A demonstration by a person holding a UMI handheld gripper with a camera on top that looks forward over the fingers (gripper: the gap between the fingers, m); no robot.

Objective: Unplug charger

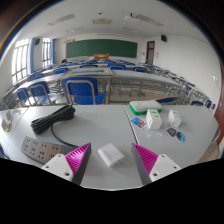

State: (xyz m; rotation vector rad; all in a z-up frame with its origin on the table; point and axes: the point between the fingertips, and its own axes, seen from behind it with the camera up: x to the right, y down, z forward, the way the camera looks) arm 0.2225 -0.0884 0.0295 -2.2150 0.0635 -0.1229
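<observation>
Two magenta pads (72, 160), one per finger, far apart: gripper (112, 163) wide open, gripping nothing, touching nothing visible. Between the fingers, resting on the grey table (100, 125), a white charger (110, 153), clear gaps at both sides, neither pad pressing on it. Just left of the left finger, a white power strip (40, 150) lying flat, sockets up; cannot tell whether the charger sits plugged into anything. Beyond the strip, a coiled black cable (52, 120) stretching toward the table's far left part. Ahead and right of the fingers, past a seam in the table, a cluster of small items: a green-and-white box (143, 106), a clear packet (154, 120), a small dark block (173, 118), and something small with blue on it (178, 133), too small to identify. Farther back, rows of desks with blue chairs (78, 88), a green chalkboard (100, 48) on the far wall, windows (20, 60) along the left side.
</observation>
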